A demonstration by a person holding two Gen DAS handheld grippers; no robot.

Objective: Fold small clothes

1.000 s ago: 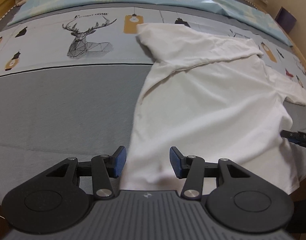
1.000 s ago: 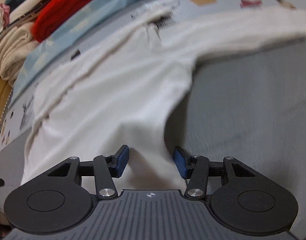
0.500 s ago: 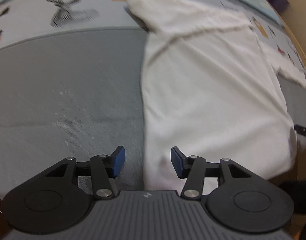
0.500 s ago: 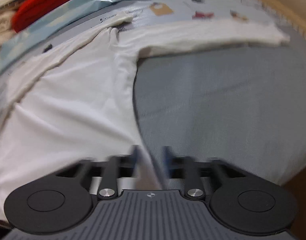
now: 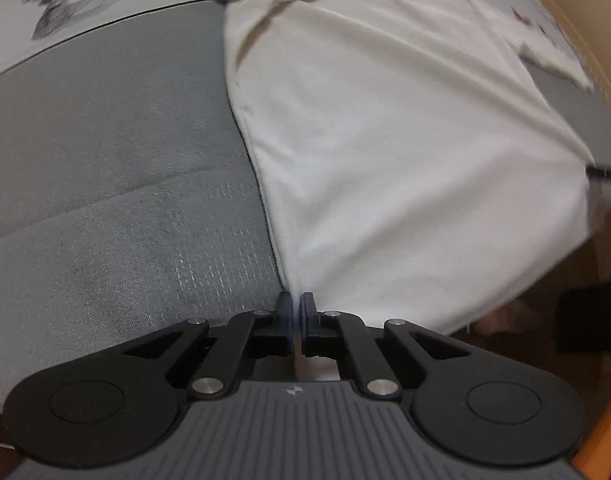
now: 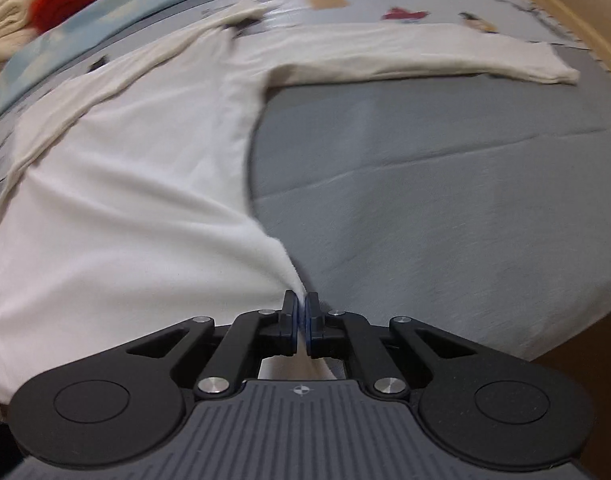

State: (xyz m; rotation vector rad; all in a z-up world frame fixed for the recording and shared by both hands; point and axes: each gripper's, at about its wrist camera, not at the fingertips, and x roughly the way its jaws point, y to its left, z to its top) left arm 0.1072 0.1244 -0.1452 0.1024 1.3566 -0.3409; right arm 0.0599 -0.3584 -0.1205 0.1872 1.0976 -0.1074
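- Both grippers are down at the near hem of the shirt (image 5: 385,128), which lies spread on the bed (image 5: 105,160) with its collar end away from us.
- Left gripper (image 5: 296,312): jaws pressed together, pinching the hem corner on its side. White cloth runs straight into the gap between the pads.
- Right gripper (image 6: 301,312): same story at the other corner, jaws clamped on a drawn-up peak of fabric.
- So the grasp is in, both corners secured. By my reading that is the opening step of the first fold, and little more than that.
- What looks done: in the left view, the sleeve on that side seems to lie across the upper body of the shirt, though blur makes this hard to call.
- What is plainly not done: the other sleeve (image 6: 425,54) stretches straight out over the grey cover, flat and unfolded, well apart from the right gripper.
- The body is at full length, no crosswise fold in it yet, and some wrinkles show near the right-hand corner.
- Left to do, as I judge it: carry the hem up toward the collar, deal with that outstretched sleeve, then fold down to a compact bundle.
- A pile (image 6: 45,8) of red and cream cloth sits at the far edge of the bed; whether those are finished or waiting pieces, I cannot tell.
- Early days, then: grip made, folding of this shirt mostly ahead.
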